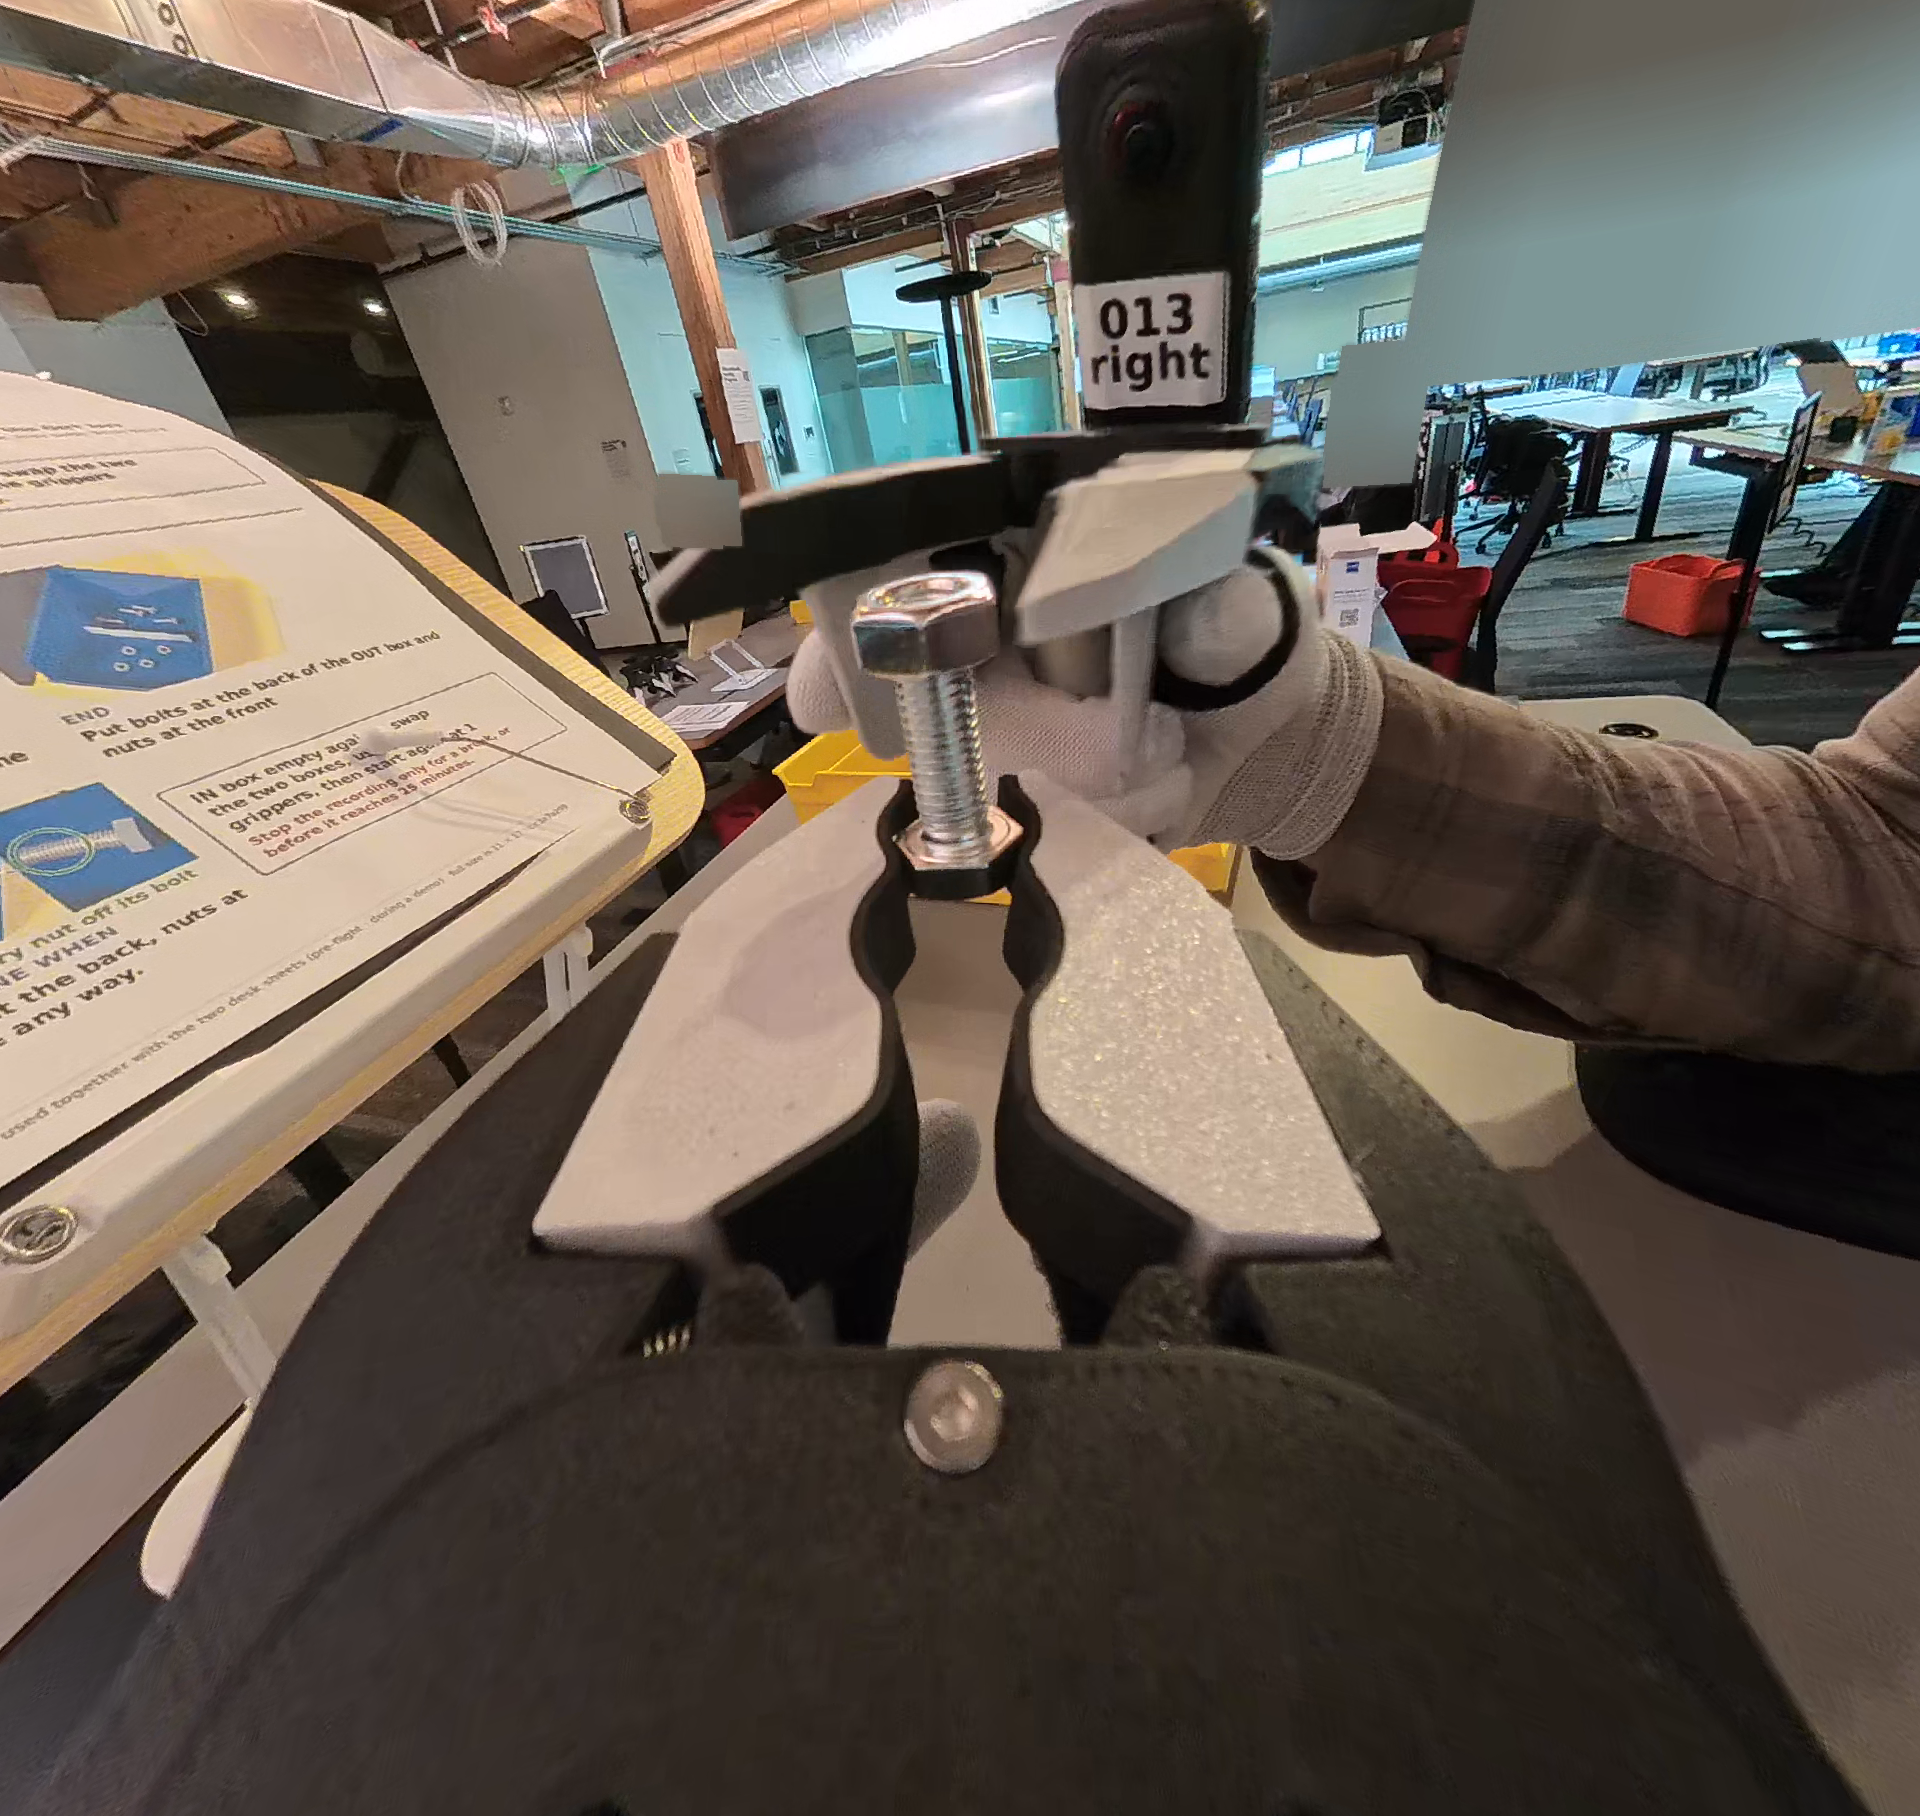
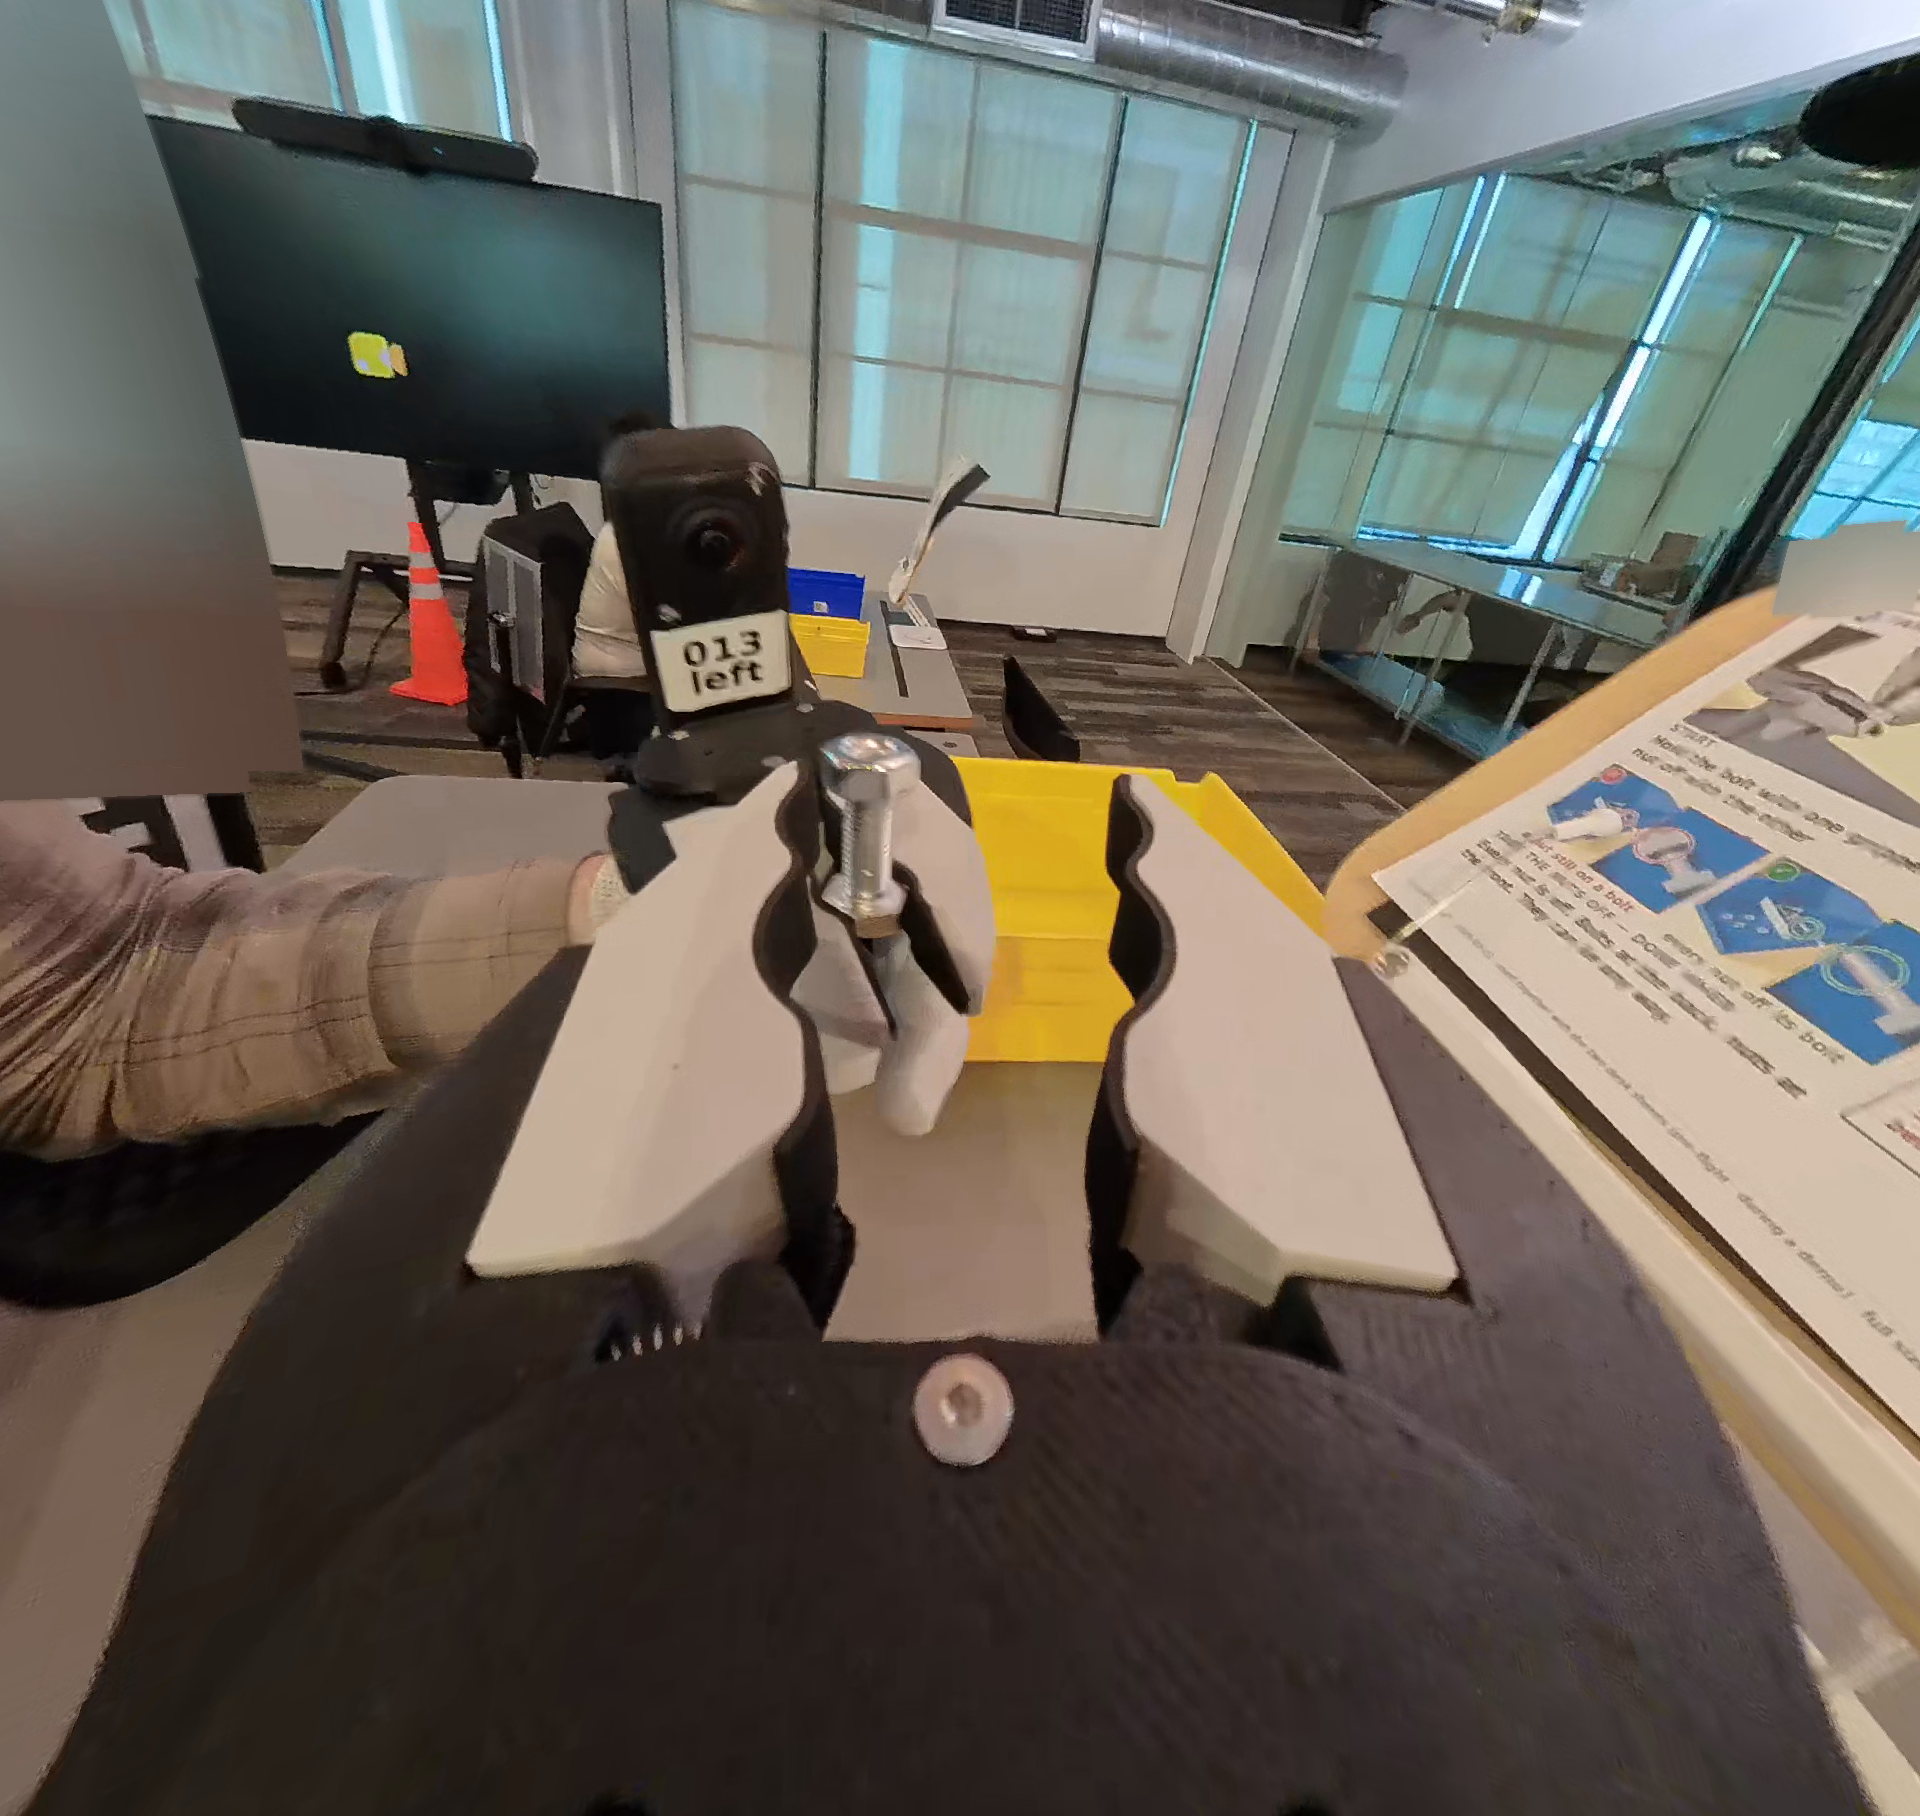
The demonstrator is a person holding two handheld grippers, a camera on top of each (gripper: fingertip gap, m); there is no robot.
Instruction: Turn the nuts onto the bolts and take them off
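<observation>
A silver bolt [image 1: 938, 727] stands upright with its hex head [image 1: 923, 618] on top. A silver nut [image 1: 956, 847] sits low on its thread. My left gripper [image 1: 956, 836] is shut on that nut at its fingertips. My right gripper [image 1: 966, 561], held by a white-gloved hand [image 1: 1236, 727], is just behind the bolt head with its jaws apart. In the right wrist view my right gripper [image 2: 956, 831] is open and empty. The bolt [image 2: 864, 831] stands close to its left finger [image 2: 675, 1018], and the left gripper [image 2: 894, 935] holds the nut [image 2: 862, 899] beyond.
A yellow bin [image 2: 1049, 893] stands on the grey table [image 2: 966, 1195] behind the grippers; it also shows in the left wrist view [image 1: 831, 779]. A tilted board with an instruction sheet [image 1: 260, 727] is at the left, seen at the right in the right wrist view [image 2: 1662, 935]. My right fingertips sit around 5 centimeters from my left ones.
</observation>
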